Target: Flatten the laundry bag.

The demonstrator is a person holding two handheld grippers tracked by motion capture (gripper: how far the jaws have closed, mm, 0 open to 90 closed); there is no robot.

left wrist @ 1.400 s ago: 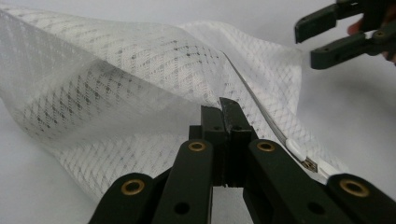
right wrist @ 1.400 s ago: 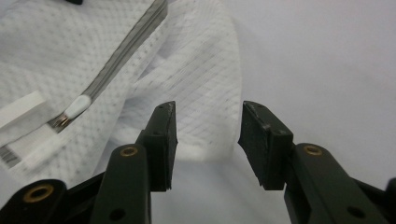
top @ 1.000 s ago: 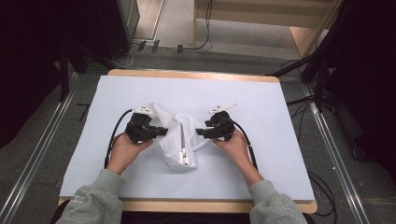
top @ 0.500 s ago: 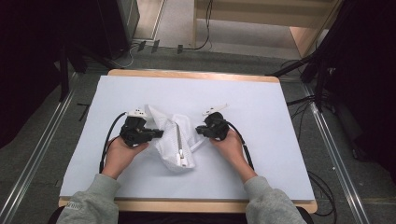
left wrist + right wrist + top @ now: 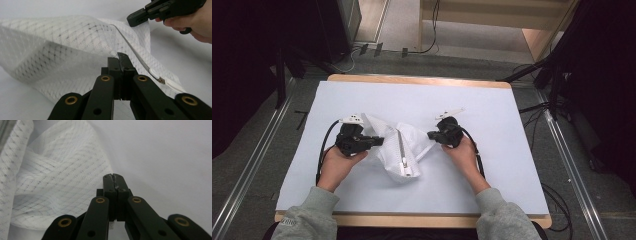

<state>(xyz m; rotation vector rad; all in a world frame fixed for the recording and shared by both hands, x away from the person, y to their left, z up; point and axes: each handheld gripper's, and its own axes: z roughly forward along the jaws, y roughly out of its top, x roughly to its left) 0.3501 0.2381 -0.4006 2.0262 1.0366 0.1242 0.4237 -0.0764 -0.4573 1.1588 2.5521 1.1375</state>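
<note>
Both tools pinching a crumpled white mesh pouch (image 5: pixel 399 147) on the bench (image 5: pixel 492 165), left tool (image 5: pixel 379 140) and right tool (image 5: pixel 430 134) clamped at opposite edges, best drawn apart evenly to flatten.

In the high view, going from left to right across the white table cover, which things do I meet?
left gripper → zipper of the white mesh bag → right gripper

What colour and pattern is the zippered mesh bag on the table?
White mesh bag with a fine diamond-grid weave and a pale zipper; clearest in the left gripper view.
</note>
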